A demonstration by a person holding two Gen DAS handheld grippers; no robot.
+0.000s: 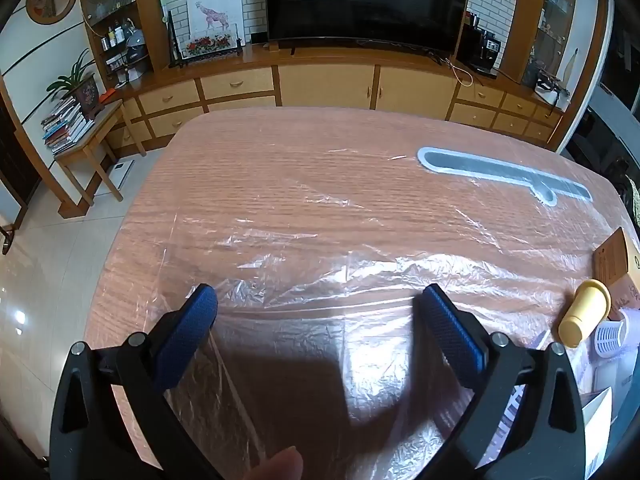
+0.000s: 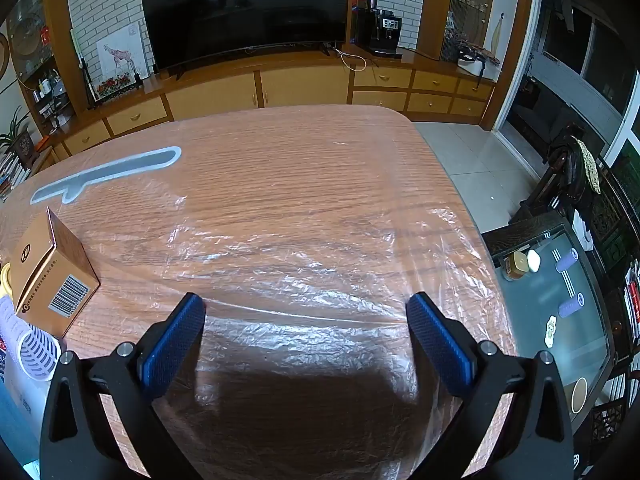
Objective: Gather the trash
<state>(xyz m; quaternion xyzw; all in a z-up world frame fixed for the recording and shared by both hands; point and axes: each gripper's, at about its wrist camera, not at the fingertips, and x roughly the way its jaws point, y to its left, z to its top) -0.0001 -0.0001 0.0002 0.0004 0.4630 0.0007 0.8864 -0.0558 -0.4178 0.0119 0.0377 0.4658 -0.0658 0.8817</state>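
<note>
A clear plastic bag [image 1: 320,280] lies flat and crinkled on the wooden table [image 1: 280,152]; it also shows in the right wrist view [image 2: 312,272]. My left gripper [image 1: 320,304] is open above the bag, holding nothing. My right gripper [image 2: 306,316] is open above the bag too, holding nothing. Trash lies between the two grippers: a brown carton [image 2: 48,268], a yellow cup-like tube [image 1: 584,312], and a white slotted roller [image 2: 38,354], which also shows in the left wrist view [image 1: 610,338].
A grey knife-shaped outline [image 1: 500,176] is marked on the table's far side. A TV cabinet [image 1: 328,80] runs along the back wall. A small side table with books [image 1: 80,136] stands left. A glass table [image 2: 560,312] stands low at the right.
</note>
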